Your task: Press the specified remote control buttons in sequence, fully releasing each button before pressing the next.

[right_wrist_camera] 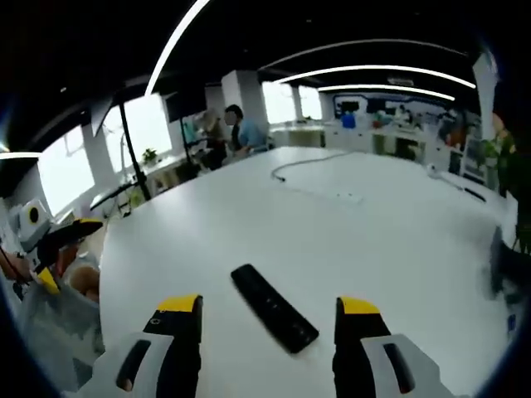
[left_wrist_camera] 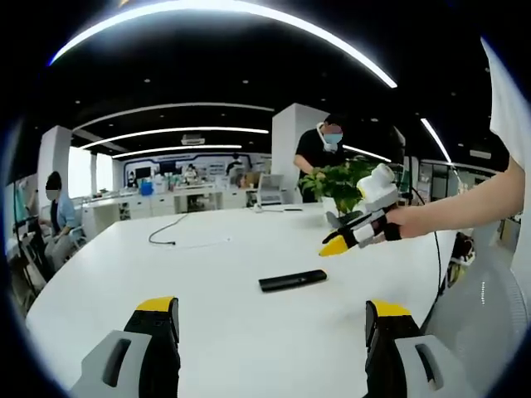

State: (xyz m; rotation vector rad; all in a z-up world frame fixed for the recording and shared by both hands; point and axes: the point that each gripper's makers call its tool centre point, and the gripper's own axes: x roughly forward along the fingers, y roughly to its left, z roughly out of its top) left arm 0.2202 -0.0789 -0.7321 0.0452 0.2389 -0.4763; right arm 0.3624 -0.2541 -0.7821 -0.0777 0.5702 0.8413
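The left tongs (left_wrist_camera: 271,319) and the right tongs (right_wrist_camera: 267,319) are held released, jaws wide apart and empty, above the white table (left_wrist_camera: 207,274). The black remote control (right_wrist_camera: 274,308) is seen lying flat between the right jaws, untouched; no press is judged begun, so the sequence is left. A cable (left_wrist_camera: 170,235) and potted plant (left_wrist_camera: 344,182) are set well apart; nothing is placed in the way.

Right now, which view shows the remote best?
Right gripper view: the remote lies large and close, between that hand-held gripper's jaws. In the left gripper view it is a small, thin dark bar farther out on the table.
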